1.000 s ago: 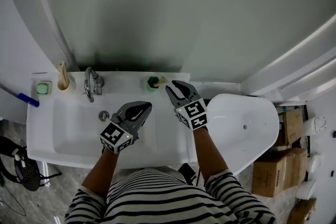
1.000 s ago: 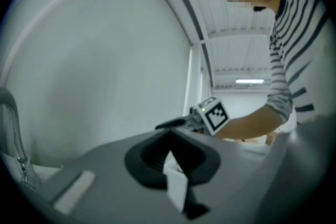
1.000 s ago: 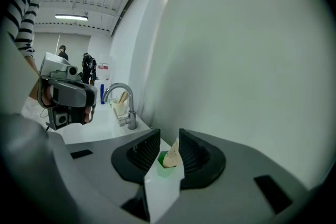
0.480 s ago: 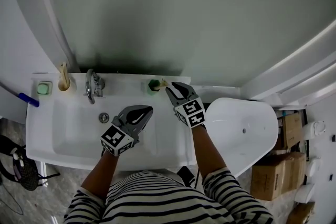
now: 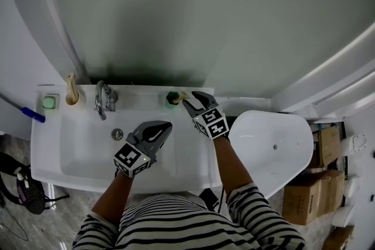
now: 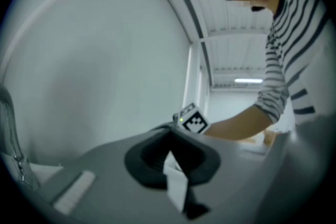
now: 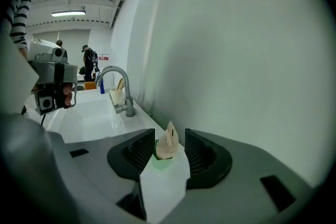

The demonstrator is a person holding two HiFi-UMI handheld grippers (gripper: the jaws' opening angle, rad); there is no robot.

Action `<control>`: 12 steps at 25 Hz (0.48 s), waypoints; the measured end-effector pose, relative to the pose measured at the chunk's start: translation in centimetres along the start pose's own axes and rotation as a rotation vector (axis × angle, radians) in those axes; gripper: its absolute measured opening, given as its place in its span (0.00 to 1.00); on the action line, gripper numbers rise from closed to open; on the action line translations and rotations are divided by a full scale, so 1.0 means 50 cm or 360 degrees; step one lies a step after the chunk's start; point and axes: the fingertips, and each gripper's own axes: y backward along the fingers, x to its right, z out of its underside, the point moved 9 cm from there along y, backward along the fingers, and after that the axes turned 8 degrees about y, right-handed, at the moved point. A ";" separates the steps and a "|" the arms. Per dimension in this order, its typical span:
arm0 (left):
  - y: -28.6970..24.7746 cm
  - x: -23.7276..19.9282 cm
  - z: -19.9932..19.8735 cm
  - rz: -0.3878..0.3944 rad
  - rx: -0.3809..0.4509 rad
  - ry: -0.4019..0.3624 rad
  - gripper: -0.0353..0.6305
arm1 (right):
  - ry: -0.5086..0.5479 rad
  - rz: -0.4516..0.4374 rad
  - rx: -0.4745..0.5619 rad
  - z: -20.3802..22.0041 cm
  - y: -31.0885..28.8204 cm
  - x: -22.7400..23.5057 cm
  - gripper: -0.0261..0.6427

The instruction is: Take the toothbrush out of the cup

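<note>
Green cup (image 5: 170,99) with toothbrush (image 7: 168,143) on washbasin (image 5: 70,149)

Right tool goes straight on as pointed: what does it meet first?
Likely the toothbrush head in the green cup, between the jaws of the right tool, which have just been opening.

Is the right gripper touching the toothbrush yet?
Cannot tell. In the right gripper view the toothbrush stands between the jaws of the right gripper, which have just been opening: a gap shows at one jaw, but its edge meets the other.
</note>
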 end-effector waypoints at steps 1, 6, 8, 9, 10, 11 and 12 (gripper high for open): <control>-0.001 -0.001 0.000 0.0000 -0.0003 0.0000 0.06 | -0.0004 -0.0012 -0.0007 0.004 -0.005 0.000 0.27; -0.005 -0.005 0.007 -0.0006 -0.0019 0.0006 0.06 | -0.0035 -0.0055 -0.0013 0.015 -0.028 -0.002 0.32; -0.006 -0.005 0.008 -0.0007 -0.0023 0.0009 0.06 | -0.0048 -0.0060 -0.0011 0.018 -0.037 -0.002 0.32; -0.007 -0.005 0.009 -0.0007 -0.0026 0.0011 0.06 | -0.0052 -0.0064 -0.0012 0.019 -0.041 -0.002 0.32; -0.007 -0.004 0.009 -0.0007 -0.0027 0.0013 0.06 | -0.0054 -0.0071 -0.0015 0.020 -0.044 -0.002 0.33; -0.008 -0.004 0.009 -0.0006 -0.0028 0.0014 0.06 | -0.0056 -0.0078 -0.0020 0.022 -0.049 -0.003 0.33; -0.008 -0.004 0.009 -0.0005 -0.0029 0.0016 0.06 | -0.0061 -0.0084 -0.0026 0.024 -0.054 -0.004 0.33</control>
